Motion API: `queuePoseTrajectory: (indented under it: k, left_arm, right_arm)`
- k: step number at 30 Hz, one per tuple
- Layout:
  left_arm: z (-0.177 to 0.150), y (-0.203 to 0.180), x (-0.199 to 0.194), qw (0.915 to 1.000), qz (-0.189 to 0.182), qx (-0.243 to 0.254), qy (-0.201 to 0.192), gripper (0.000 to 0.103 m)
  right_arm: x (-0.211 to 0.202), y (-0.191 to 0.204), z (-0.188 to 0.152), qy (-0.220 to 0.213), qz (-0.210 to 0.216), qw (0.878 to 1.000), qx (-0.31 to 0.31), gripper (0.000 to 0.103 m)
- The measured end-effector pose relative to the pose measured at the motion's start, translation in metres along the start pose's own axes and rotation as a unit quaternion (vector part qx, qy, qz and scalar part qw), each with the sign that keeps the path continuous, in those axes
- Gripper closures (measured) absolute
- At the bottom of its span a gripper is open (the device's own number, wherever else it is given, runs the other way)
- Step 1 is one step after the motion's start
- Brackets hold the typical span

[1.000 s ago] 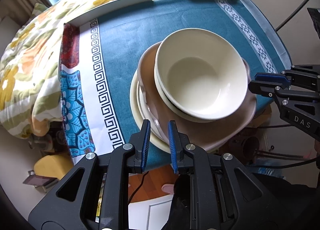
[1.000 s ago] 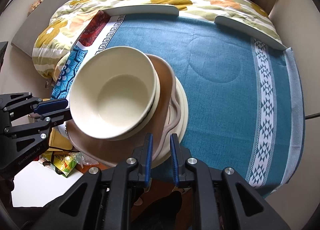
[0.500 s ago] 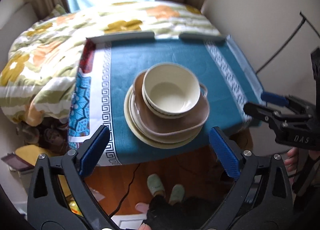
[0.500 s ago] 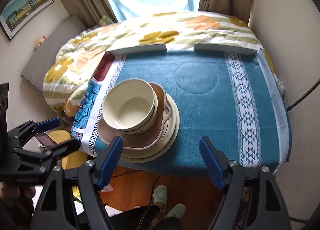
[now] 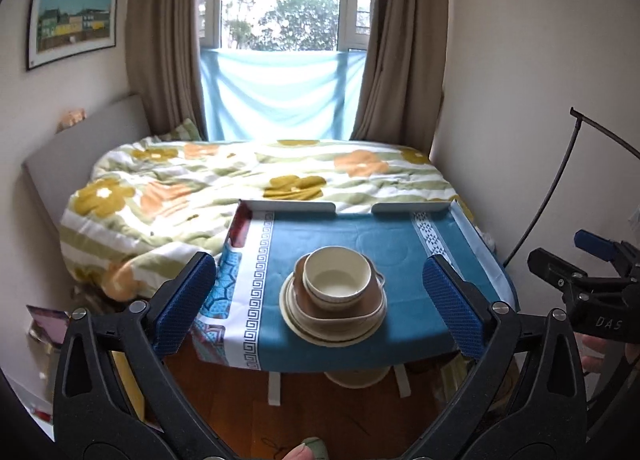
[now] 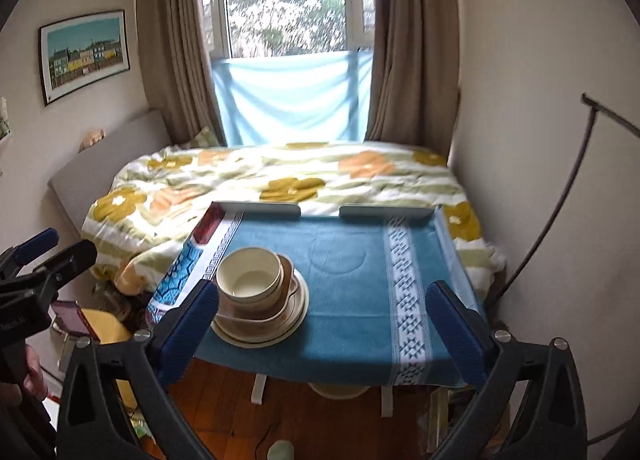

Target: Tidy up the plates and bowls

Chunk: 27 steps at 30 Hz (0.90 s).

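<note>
A cream bowl (image 5: pixel 337 277) sits on top of a stack: a brown dish (image 5: pixel 344 306) under it and cream plates (image 5: pixel 308 330) at the bottom. The stack stands near the front edge of the table with a blue cloth (image 5: pixel 404 252). It also shows in the right wrist view, bowl (image 6: pixel 249 274) on plates (image 6: pixel 264 330). My left gripper (image 5: pixel 318 308) is open and empty, held back from the table. My right gripper (image 6: pixel 320 324) is open and empty, also back from the table, and shows at the right of the left wrist view (image 5: pixel 588 260).
A bed with a floral quilt (image 5: pixel 256 179) lies behind the table, under a curtained window. A white rail (image 5: pixel 288 205) runs along the table's far edge. Clutter lies on the wooden floor at the left (image 6: pixel 80 320). A black cable (image 6: pixel 560 195) hangs by the right wall.
Both grippers went from shut, close over the stack, to wide open, and pulled back and up from the table. The stack stays in place.
</note>
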State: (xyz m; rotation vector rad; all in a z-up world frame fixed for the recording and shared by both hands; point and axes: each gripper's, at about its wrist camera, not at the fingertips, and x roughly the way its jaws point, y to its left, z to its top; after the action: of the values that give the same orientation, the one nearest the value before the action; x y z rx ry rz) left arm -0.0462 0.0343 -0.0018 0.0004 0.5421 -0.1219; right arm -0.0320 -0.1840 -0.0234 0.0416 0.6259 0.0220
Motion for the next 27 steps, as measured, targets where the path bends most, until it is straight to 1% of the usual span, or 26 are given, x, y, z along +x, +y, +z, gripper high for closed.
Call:
queuePoseTrajectory:
  k: [2, 4, 7, 10, 14, 19, 27]
  left_arm:
    - [0.0, -0.004, -0.012, 0.9999, 0.007, 0.004, -0.009, 0.0]
    - [-0.001, -0.007, -0.019, 0.9999, 0.003, 0.005, -0.011, 0.0]
    - [-0.004, -0.012, -0.024, 0.9999, -0.012, -0.002, -0.011, 0.0]
    - [-0.005, -0.02, -0.028, 0.9998, -0.011, 0.011, -0.011, 0.0]
    - [-0.006, -0.024, -0.032, 0.9997, -0.016, 0.014, -0.015, 0.0]
    - [-0.006, -0.027, -0.037, 0.9997, -0.012, 0.014, -0.018, 0.0]
    - [-0.006, -0.03, -0.038, 0.9996, -0.01, 0.016, -0.021, 0.0]
  right_arm:
    - [-0.014, -0.002, -0.001, -0.014, -0.019, 1.0, -0.001, 0.0]
    - [-0.023, -0.005, -0.003, -0.021, -0.028, 0.999, 0.0, 0.001]
    - [-0.032, -0.01, -0.006, -0.023, -0.025, 0.999, 0.01, 0.0]
    - [-0.036, -0.013, -0.009, -0.024, -0.031, 0.999, 0.014, 0.001]
    - [-0.043, -0.015, -0.01, -0.031, -0.04, 0.999, 0.014, 0.001]
    - [-0.051, -0.014, -0.01, -0.039, -0.044, 0.998, 0.011, 0.001]
    - [-0.053, -0.014, -0.01, -0.041, -0.044, 0.998, 0.013, 0.001]
